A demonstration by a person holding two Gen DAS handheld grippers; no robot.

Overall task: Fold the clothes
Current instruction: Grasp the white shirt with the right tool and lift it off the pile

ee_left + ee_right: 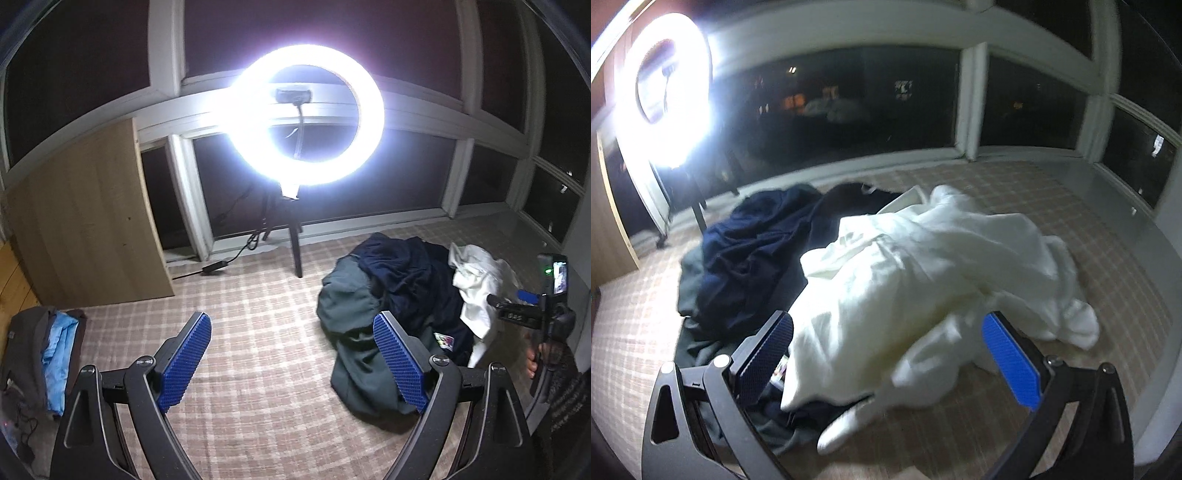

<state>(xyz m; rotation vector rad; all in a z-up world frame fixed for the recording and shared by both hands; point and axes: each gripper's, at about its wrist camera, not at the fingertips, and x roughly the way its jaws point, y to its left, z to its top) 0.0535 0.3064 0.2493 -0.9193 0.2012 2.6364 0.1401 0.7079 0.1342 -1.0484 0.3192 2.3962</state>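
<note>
At the bottom of the left wrist view the left gripper [291, 362] stands wide apart, its blue ribbed pads [188, 362] holding nothing, over the bare plaid carpet [258, 295]. In the right wrist view the right gripper [886, 354] is likewise spread wide and empty, with the white garment [905, 277] lying crumpled between and beyond its fingers; the near edge of the cloth is blurred, so whether it touches the left pad cannot be told.

Further up the frame, the white garment rests partly on a navy garment [750, 251], which in turn lies over a grey-green garment [351, 314]; the three form one heap right of centre in the left view. At the right edge of that view a hand [535, 360] grips the other tool's handle. At the lower left edge sits a small pile of clothes [48, 358], dark with a light blue piece.

Beyond, a lit ring light [306, 114] on a tripod stands before dark windows [332, 40], a wooden board [85, 221] leaning at the left.
</note>
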